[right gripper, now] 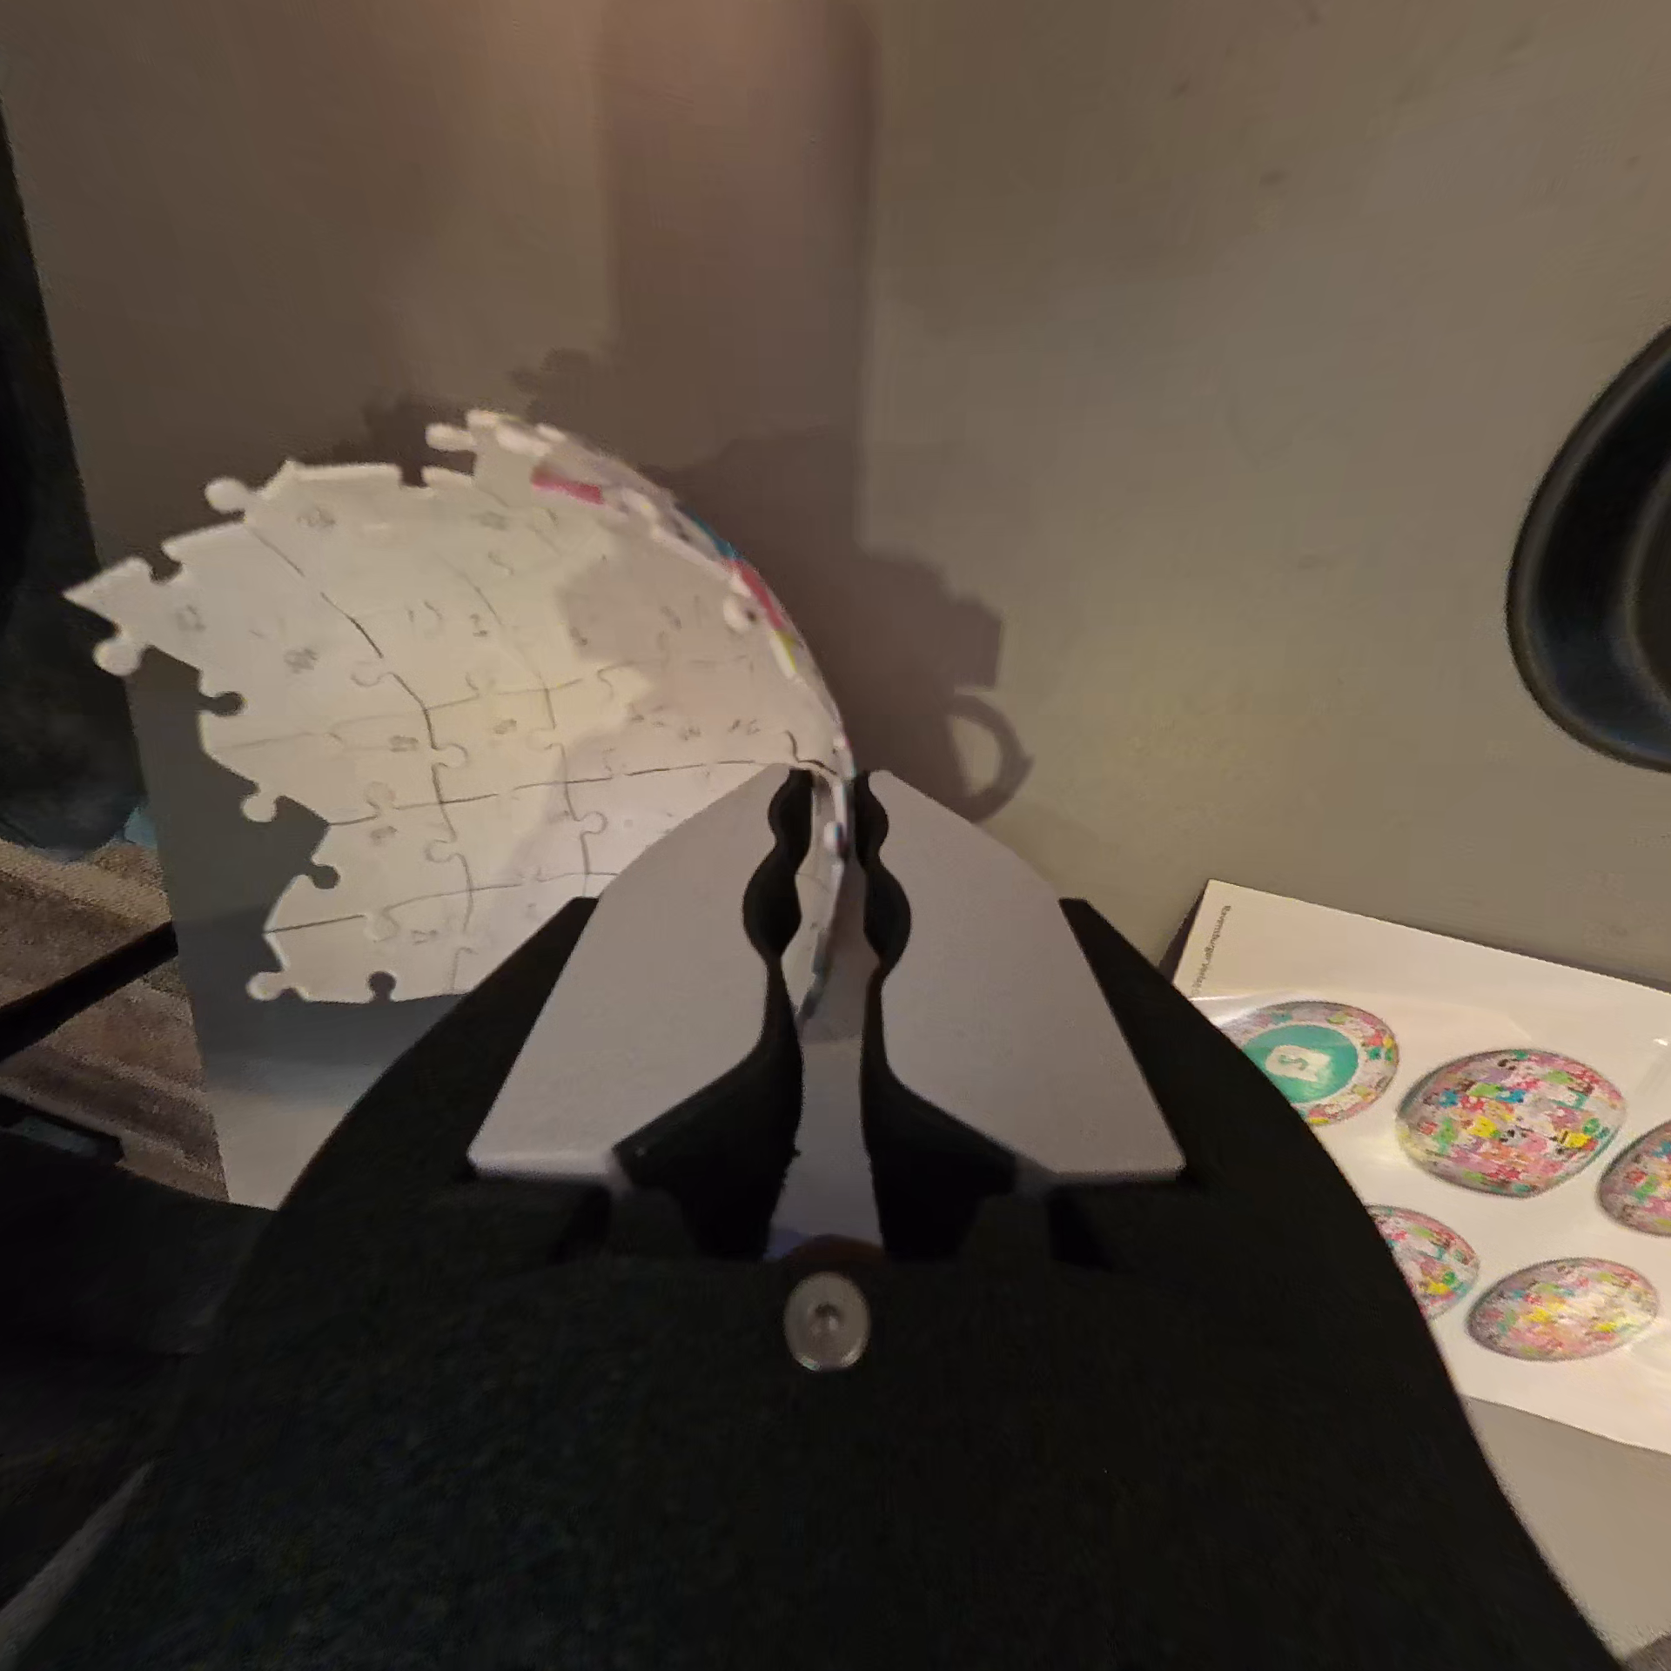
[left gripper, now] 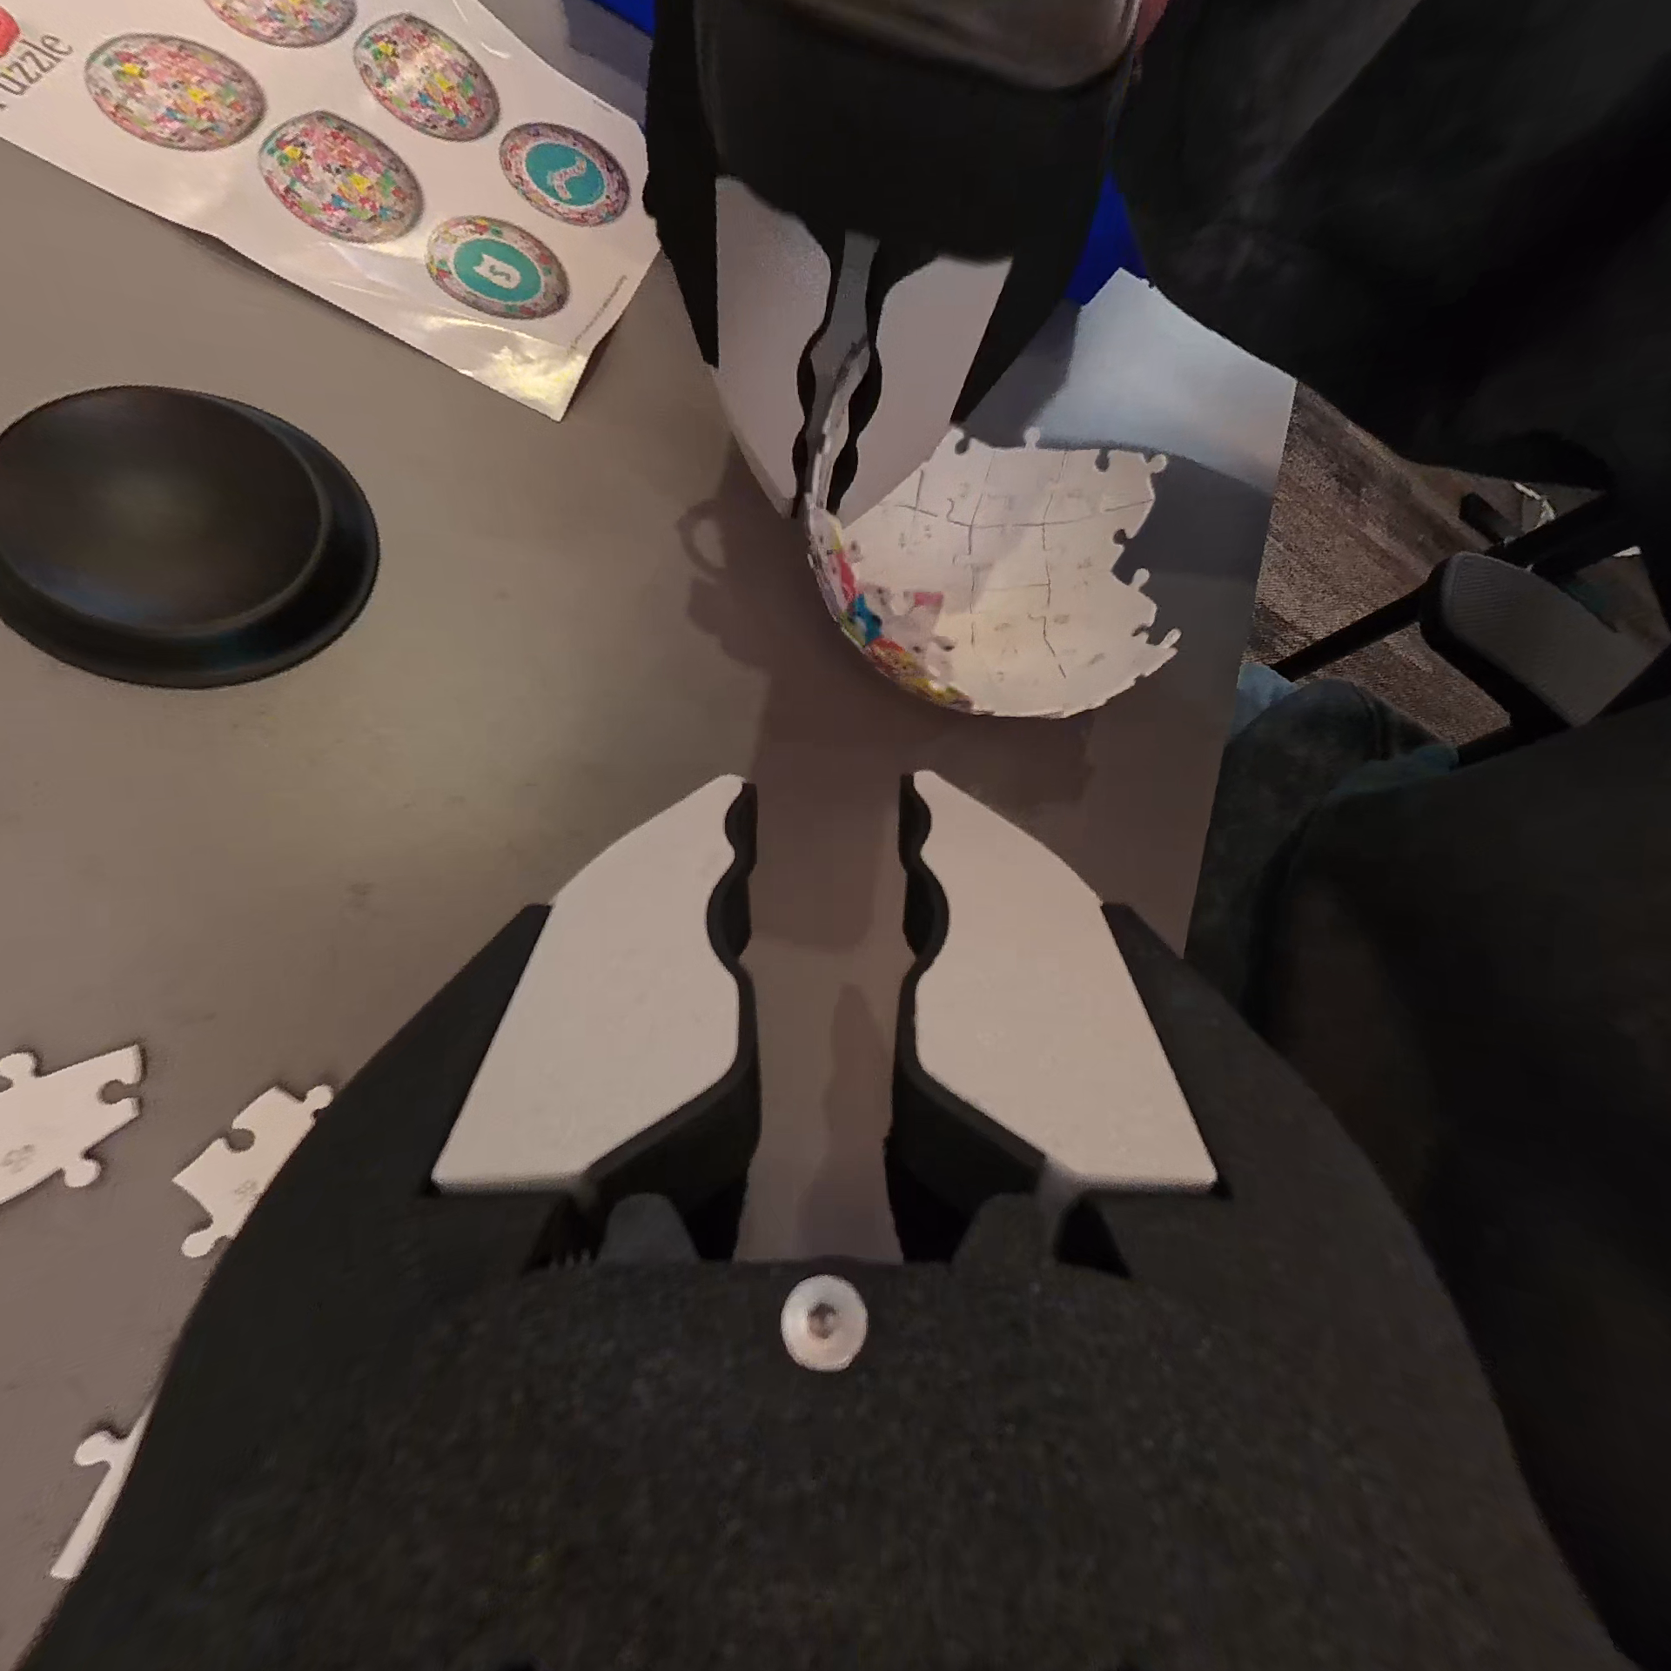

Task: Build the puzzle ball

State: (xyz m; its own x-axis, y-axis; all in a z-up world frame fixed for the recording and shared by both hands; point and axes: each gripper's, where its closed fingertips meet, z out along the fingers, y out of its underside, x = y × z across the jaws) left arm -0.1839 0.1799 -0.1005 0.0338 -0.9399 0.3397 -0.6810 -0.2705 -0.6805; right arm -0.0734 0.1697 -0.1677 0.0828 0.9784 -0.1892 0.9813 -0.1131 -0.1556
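2 grippers in play, 1 shell part-built.

Left wrist view: left gripper (left gripper: 825,796) hovers above the grey table (left gripper: 506,814), fingers parted by a moderate gap, nothing between them, touching nothing. Ahead, the half-built puzzle ball (left gripper: 1004,579) rests near the table's far edge, white inner face showing. The right gripper (left gripper: 836,470) comes down onto its rim. Loose pieces (left gripper: 244,1166) lie at lower left, a black stand (left gripper: 172,533) at left, the instruction sheet (left gripper: 362,172) beyond it.

Right wrist view: right gripper (right gripper: 834,787) is clamped on the shell's edge, jaws nearly closed on the wall.

Judgement: mid-assembly, shell being steadied. Next move calls for the left gripper to fetch 1 loose piece and seat it on the jagged open rim without flexing the shell.
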